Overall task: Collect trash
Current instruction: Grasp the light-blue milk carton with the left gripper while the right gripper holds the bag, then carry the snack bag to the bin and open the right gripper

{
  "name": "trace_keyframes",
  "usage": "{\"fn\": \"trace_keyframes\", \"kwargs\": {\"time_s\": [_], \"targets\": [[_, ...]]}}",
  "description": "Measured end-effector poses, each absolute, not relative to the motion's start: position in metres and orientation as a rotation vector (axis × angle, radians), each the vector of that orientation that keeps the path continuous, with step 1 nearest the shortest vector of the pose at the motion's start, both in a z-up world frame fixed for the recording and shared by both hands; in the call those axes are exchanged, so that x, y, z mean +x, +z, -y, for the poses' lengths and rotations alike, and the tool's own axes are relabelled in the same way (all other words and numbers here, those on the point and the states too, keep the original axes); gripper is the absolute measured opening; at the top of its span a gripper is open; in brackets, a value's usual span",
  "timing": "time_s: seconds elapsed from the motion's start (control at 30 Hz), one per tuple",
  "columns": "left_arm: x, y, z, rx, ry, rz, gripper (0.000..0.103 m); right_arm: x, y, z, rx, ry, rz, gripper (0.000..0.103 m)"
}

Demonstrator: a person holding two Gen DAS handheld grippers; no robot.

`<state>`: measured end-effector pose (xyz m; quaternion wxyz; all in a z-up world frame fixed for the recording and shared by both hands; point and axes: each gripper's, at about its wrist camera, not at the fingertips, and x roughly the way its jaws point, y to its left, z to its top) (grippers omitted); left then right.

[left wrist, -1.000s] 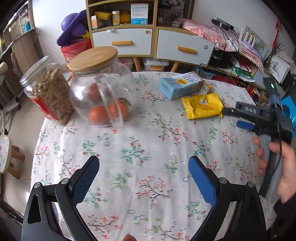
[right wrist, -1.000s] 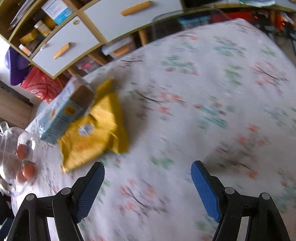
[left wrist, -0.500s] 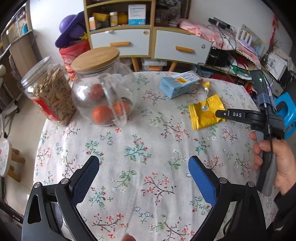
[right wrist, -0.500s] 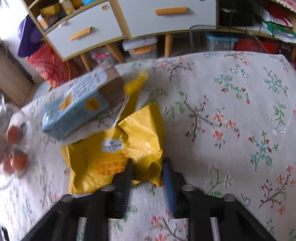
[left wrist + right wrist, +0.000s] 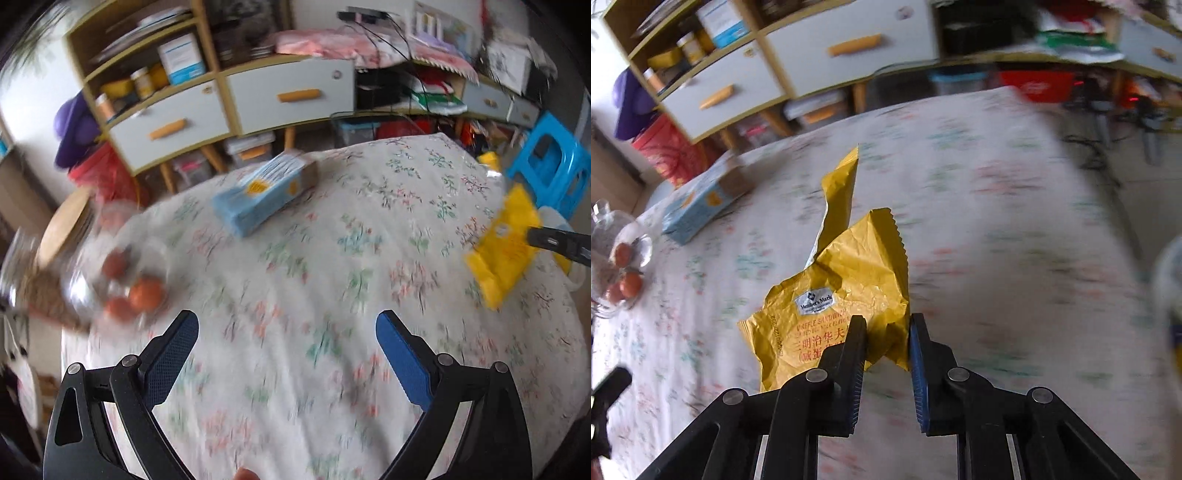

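Observation:
My right gripper [image 5: 886, 328] is shut on a crumpled yellow snack wrapper [image 5: 846, 291] and holds it lifted above the floral tablecloth [image 5: 997, 221]. In the left wrist view the wrapper [image 5: 502, 251] hangs from the right gripper's tip at the table's right edge. A light blue carton [image 5: 262, 194] lies on its side at the far middle of the table; it also shows in the right wrist view [image 5: 701, 205]. My left gripper [image 5: 288, 350] is open and empty over the near part of the table.
A glass jar of oranges [image 5: 122, 280] with a wooden lid and a second jar [image 5: 22, 280] stand at the table's left. A drawer cabinet [image 5: 229, 107] stands behind the table. A blue stool [image 5: 550, 162] is off the right edge.
My right gripper closed on the yellow wrapper and lifted it off the table toward the right edge. The left gripper swung to the right and stayed open.

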<state>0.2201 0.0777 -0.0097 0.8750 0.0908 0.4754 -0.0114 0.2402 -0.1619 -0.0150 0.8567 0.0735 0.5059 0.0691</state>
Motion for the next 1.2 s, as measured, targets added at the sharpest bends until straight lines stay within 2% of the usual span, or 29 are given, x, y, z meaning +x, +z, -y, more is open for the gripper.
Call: {"fn": "trace_keyframes", "kwargs": {"time_s": [0.33,0.63,0.7,0.8,0.93,1.2], "targets": [[0.340,-0.026,-0.055,0.373,0.005,-0.980,0.098,0.232,-0.005,0.218,0.162,0.100,-1.046,0.020],[0.390,-0.066,-0.074,0.330,-0.050,-1.095,0.093,0.228,-0.021,0.261,0.191,0.088,-1.095,0.020],[0.389,-0.074,-0.079,0.298,-0.053,-1.108,0.090,0.226,-0.023,0.269,0.192,0.077,-1.099,0.020],[0.380,-0.073,-0.084,0.250,-0.048,-1.081,0.080,0.222,-0.025,0.280,0.194,0.056,-1.103,0.020],[0.363,-0.069,-0.087,0.175,-0.043,-1.074,0.072,0.218,-0.022,0.291,0.207,0.044,-1.099,0.020],[0.303,-0.065,-0.071,0.079,-0.023,-1.082,0.067,0.197,-0.004,0.295,0.220,0.060,-1.061,0.020]]}}
